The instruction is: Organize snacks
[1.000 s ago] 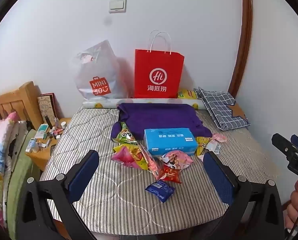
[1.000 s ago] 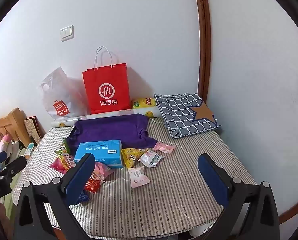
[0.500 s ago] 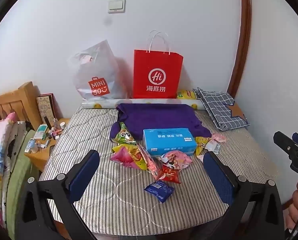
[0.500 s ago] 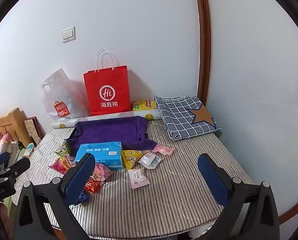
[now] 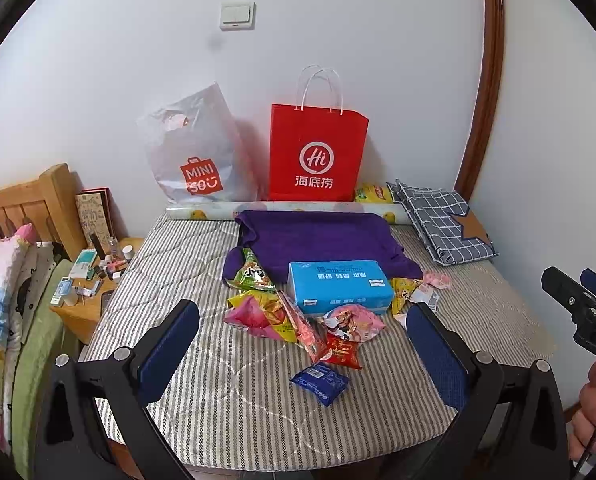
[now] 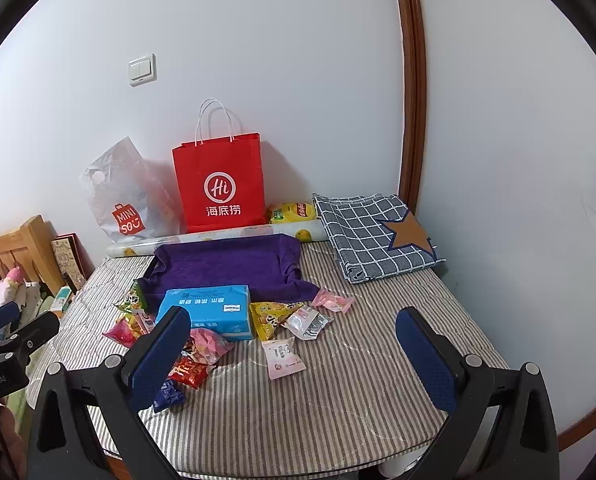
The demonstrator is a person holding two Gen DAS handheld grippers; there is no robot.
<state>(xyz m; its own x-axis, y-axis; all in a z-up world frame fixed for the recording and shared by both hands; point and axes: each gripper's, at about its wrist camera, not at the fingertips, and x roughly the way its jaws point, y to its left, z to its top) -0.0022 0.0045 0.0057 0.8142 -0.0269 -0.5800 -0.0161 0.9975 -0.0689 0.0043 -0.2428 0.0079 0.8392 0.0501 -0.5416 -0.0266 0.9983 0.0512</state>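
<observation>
On the striped mattress [image 5: 218,392], a red paper bag [image 5: 317,156] and a translucent plastic bag [image 5: 194,152] stand against the wall, contents hidden. Snack packets [image 5: 298,320] lie scattered around the blue tissue pack [image 5: 337,286]. Left tongs [image 5: 303,344] and right tongs [image 6: 294,356] gape wide, empty.

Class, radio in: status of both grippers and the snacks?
Left gripper open, right gripper open, both empty. Snacks loose beside blue box. Nothing blocking.

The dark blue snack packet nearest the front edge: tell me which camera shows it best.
Left wrist view: the dark blue snack packet lies in full sight. In the right wrist view, the right tongs' left finger hides most of it.
</observation>
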